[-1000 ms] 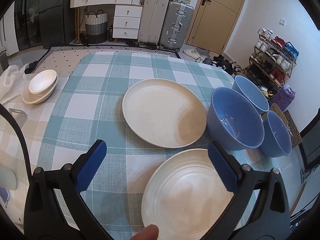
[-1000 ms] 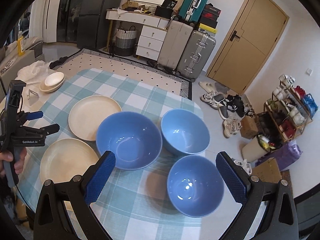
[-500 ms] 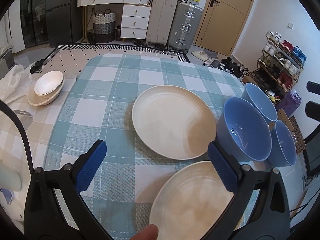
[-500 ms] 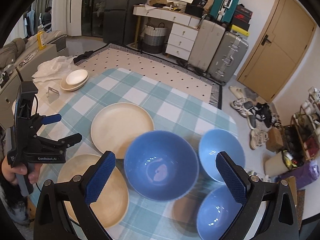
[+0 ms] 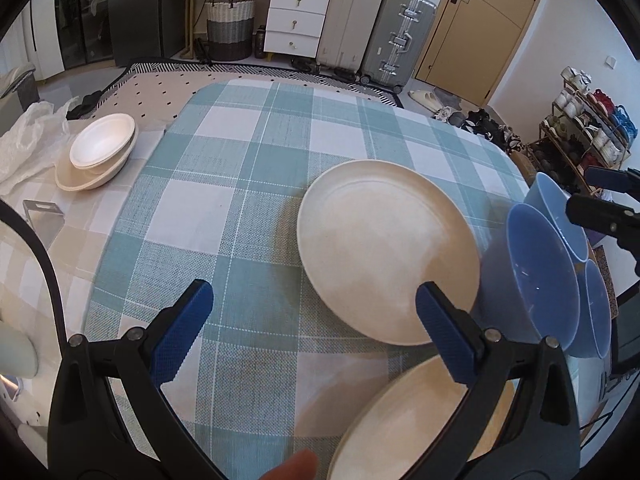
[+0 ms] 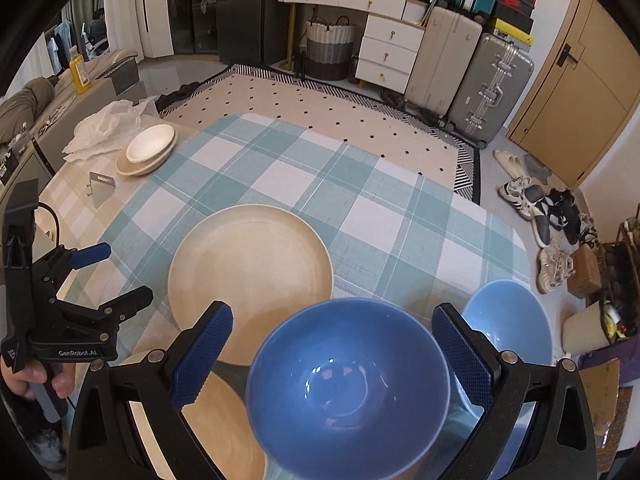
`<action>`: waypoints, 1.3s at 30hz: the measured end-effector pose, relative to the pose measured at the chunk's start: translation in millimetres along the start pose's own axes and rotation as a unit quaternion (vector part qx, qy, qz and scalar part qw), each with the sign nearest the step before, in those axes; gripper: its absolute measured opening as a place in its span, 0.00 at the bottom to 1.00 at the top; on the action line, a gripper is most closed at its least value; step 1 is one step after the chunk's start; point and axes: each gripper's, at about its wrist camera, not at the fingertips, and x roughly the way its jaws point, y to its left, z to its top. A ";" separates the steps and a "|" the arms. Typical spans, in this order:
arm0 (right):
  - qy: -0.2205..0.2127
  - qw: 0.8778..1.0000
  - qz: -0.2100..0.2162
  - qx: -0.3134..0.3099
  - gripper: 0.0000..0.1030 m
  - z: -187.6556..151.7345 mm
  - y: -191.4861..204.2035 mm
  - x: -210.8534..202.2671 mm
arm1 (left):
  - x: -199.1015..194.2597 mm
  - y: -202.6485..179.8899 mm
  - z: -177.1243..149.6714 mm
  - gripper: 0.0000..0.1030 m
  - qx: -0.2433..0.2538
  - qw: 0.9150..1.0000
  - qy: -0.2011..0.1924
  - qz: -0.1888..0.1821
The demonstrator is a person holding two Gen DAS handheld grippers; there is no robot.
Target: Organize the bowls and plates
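Both grippers have slid left over the table since a second ago; nothing gripped yet.
Right gripper (image 6: 332,354), jaws spread, now frames the large blue bowl (image 6: 346,390) at lower centre, likely the first pick for nesting. Left gripper (image 5: 314,332), also spread, hangs over checked cloth, cream plates (image 5: 388,256) to its right. Its body reads "GenRobot.AI"; suitcase-top box lettering too small to read.

A large blue bowl (image 6: 346,388) fills the lower centre of the frame, between the spread blue pads of the right gripper (image 6: 332,352); a second blue bowl (image 6: 516,316) sits lower right; a cream plate (image 6: 250,280) lies mid-frame on the checked tablecloth (image 6: 360,208); another plate (image 6: 224,432) shows at the bottom left; the left gripper (image 6: 116,276), jaws apart, hovers at the left edge; stacked white bowls (image 6: 150,148) rest upper left.
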 end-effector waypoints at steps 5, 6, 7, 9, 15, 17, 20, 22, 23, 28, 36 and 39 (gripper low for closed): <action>0.026 1.000 0.002 -0.003 0.99 10.8 -1.1 35.4 | 21.8 5.1 2.7 0.98 -0.008 1.000 0.016 0.000; 0.032 0.999 0.003 -0.004 0.98 13.4 -0.9 42.9 | 25.4 6.1 3.2 0.98 -0.009 1.000 0.017 -0.001; 0.038 0.999 0.006 -0.005 0.98 15.4 -0.8 49.4 | 28.8 6.8 4.0 0.97 -0.010 1.000 0.017 -0.002; 0.049 0.999 0.018 -0.005 0.96 18.9 -0.5 61.7 | 34.5 8.2 4.6 0.96 -0.011 1.000 0.019 -0.004; 0.079 0.996 0.034 -0.012 0.86 24.6 5.5 90.7 | 49.8 9.2 4.8 0.88 -0.008 1.000 0.029 -0.007; 0.086 0.996 0.035 -0.015 0.85 25.4 7.3 98.9 | 53.8 8.9 4.0 0.86 -0.012 0.999 0.033 -0.013; 0.102 0.994 0.037 -0.017 0.79 27.1 8.0 112.8 | 61.3 7.7 3.4 0.78 -0.013 0.999 0.038 -0.020; 0.112 0.993 0.041 -0.015 0.77 29.0 6.5 122.9 | 66.3 6.6 3.0 0.72 -0.011 0.999 0.044 -0.022; 0.116 0.992 0.042 -0.014 0.77 29.6 5.8 127.4 | 69.0 6.0 2.2 0.70 -0.012 0.999 0.047 -0.023; 0.141 0.989 0.041 -0.025 0.71 30.7 7.1 148.6 | 77.9 3.4 -0.9 0.62 -0.015 0.998 0.059 -0.032; 0.161 0.986 0.043 -0.026 0.67 31.7 8.8 169.5 | 88.1 0.9 -4.8 0.49 -0.014 0.996 0.074 -0.038; 0.166 0.985 0.042 -0.027 0.63 32.2 9.4 175.7 | 88.9 -0.3 -5.4 0.46 -0.010 0.997 0.073 -0.037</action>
